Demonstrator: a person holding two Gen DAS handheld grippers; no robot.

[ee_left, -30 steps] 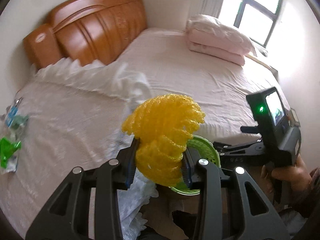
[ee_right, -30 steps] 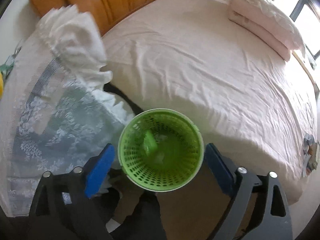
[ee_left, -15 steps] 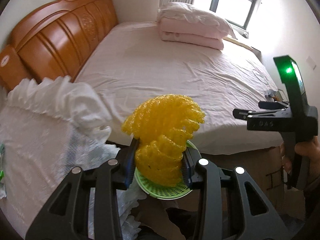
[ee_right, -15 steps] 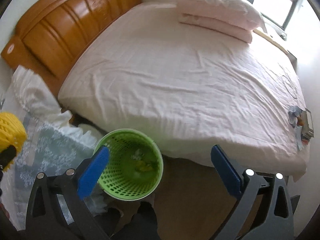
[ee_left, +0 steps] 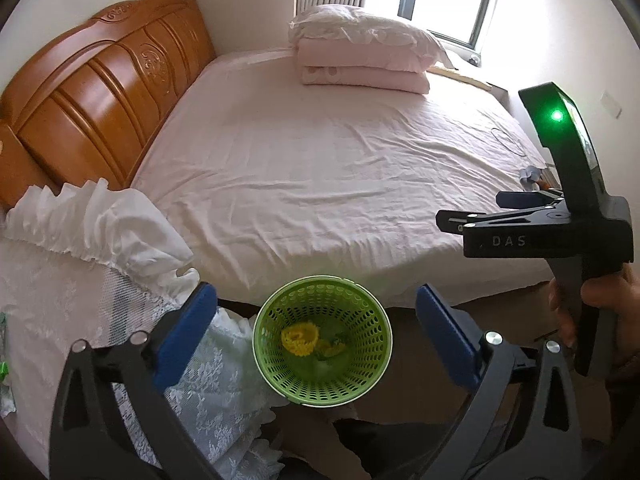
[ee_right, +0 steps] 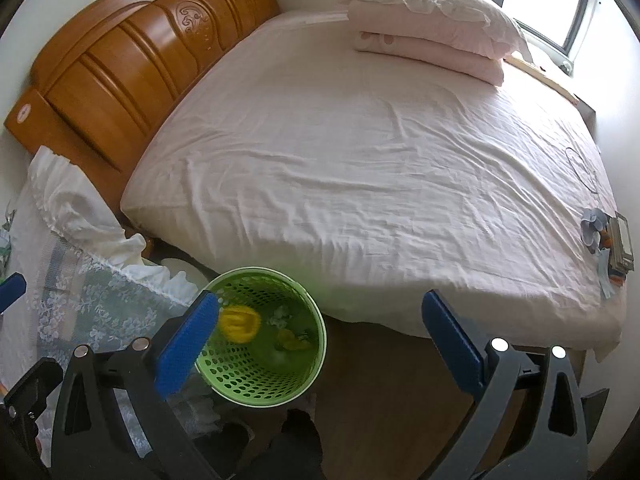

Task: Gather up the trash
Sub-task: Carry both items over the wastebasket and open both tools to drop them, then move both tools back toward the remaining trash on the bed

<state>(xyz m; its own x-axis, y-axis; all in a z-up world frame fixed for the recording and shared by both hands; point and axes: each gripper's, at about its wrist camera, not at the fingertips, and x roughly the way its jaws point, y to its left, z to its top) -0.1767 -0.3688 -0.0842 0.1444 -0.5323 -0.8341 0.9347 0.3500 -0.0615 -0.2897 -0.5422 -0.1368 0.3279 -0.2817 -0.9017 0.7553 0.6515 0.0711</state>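
Note:
A green perforated bin (ee_left: 322,340) stands on the floor between the bed and a lace-covered table. A yellow foam net (ee_left: 300,339) lies inside it with other scraps. My left gripper (ee_left: 318,336) is open and empty, high above the bin. The bin (ee_right: 262,336) and the yellow net (ee_right: 239,324) also show in the right wrist view. My right gripper (ee_right: 320,340) is open and empty, above the bin's right side; its body shows in the left wrist view (ee_left: 560,224).
A large bed with a pink sheet (ee_left: 320,168) and a wooden headboard (ee_left: 100,92) fills the view. Folded pink bedding (ee_left: 360,56) lies at the far side. A white lace cloth (ee_left: 80,280) covers the table at left. Small items (ee_right: 608,240) lie on the bed's right edge.
My left gripper opened and the yellow foam net dropped into the green bin. Both views swung toward the bed and window.

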